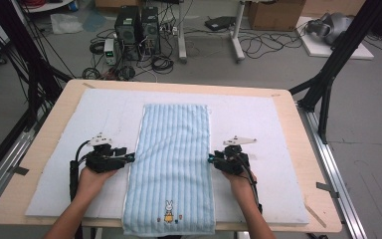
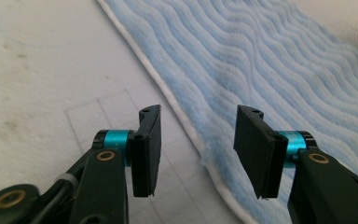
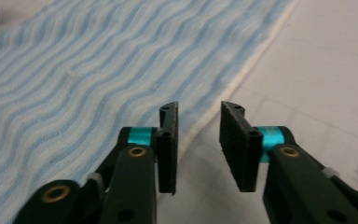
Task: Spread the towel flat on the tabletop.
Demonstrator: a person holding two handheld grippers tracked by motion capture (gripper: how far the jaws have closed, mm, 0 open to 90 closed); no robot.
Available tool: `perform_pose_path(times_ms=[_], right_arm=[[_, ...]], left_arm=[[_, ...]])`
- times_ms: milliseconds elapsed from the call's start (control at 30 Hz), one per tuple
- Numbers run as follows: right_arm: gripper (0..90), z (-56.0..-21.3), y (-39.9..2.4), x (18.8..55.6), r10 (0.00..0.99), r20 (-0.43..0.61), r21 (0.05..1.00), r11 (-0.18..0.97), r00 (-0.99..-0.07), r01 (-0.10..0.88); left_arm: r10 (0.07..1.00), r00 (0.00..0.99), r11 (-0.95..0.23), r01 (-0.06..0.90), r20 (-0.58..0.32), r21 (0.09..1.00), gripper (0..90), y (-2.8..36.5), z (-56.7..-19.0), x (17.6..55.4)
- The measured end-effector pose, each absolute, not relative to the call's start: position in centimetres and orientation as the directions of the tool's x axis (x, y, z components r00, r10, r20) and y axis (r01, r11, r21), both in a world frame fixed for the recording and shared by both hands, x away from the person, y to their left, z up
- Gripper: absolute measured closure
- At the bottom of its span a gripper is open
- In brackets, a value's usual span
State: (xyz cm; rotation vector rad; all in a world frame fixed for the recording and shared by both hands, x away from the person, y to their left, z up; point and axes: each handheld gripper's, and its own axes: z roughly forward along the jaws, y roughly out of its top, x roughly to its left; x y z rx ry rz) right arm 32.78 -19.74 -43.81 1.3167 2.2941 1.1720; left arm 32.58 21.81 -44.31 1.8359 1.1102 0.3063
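A light blue ribbed towel [image 1: 171, 164] with a small rabbit picture near its front end lies flat and lengthwise on a white mat [image 1: 258, 124]. My left gripper [image 1: 128, 158] sits at the towel's left long edge. In the left gripper view it [image 2: 198, 128] is open, and the towel's [image 2: 270, 60] white hem runs between the jaws below them. My right gripper [image 1: 212, 159] sits at the right long edge, facing the left one. In the right gripper view it [image 3: 199, 119] stands open with a narrower gap, over the hem of the towel [image 3: 98, 70]. Nothing is pinched.
The mat covers most of a wooden table [image 1: 45, 144], and the towel's front end hangs slightly over the near edge. Black frame legs [image 1: 328, 74] stand at both sides. Computer towers [image 1: 137, 27], cables and cardboard boxes [image 1: 276, 14] lie on the floor beyond.
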Motion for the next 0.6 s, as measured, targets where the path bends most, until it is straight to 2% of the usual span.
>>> perform_pose_path(times_ms=[100,133,167,333,367,433,500,600], right_arm=[[77.2,-44.4,-18.4,32.7,0.795,0.093,0.709,0.370,-0.600,0.600],[84.7,-44.4,-18.2,32.5,0.793,0.061,0.711,0.391,-0.606,0.584],[86.5,-44.3,-18.2,32.5,0.783,0.055,0.707,0.408,-0.620,0.578],[87.2,-43.8,-18.3,31.6,0.774,-0.011,0.675,0.472,-0.633,0.566],[86.0,-43.9,-18.4,31.5,0.778,-0.005,0.678,0.464,-0.628,0.570],[70.9,-44.0,-18.8,31.5,0.786,0.012,0.702,0.433,-0.618,0.565],[67.3,-43.8,-19.4,31.5,0.791,0.065,0.737,0.373,-0.609,0.563],[63.0,-43.4,-20.2,31.4,0.808,0.078,0.758,0.332,-0.584,0.561]], left_arm=[[0.801,0.549,-0.143,0.562,-0.238,0.815,50.7,22.1,-44.3,32.9],[0.801,0.549,-0.145,0.564,-0.238,0.813,50.7,22.2,-44.3,32.9],[0.802,0.547,-0.144,0.564,-0.238,0.813,50.8,22.2,-44.3,32.9],[0.798,0.555,-0.151,0.561,-0.235,0.814,50.8,22.0,-44.4,32.8],[0.795,0.559,-0.152,0.560,-0.236,0.814,50.9,22.0,-44.4,32.9],[0.793,0.561,-0.151,0.559,-0.237,0.815,51.2,21.8,-44.5,33.0],[0.790,0.567,-0.164,0.561,-0.233,0.811,52.1,21.5,-44.7,33.1],[0.778,0.588,-0.197,0.562,-0.220,0.803,53.3,20.9,-45.0,33.3]])
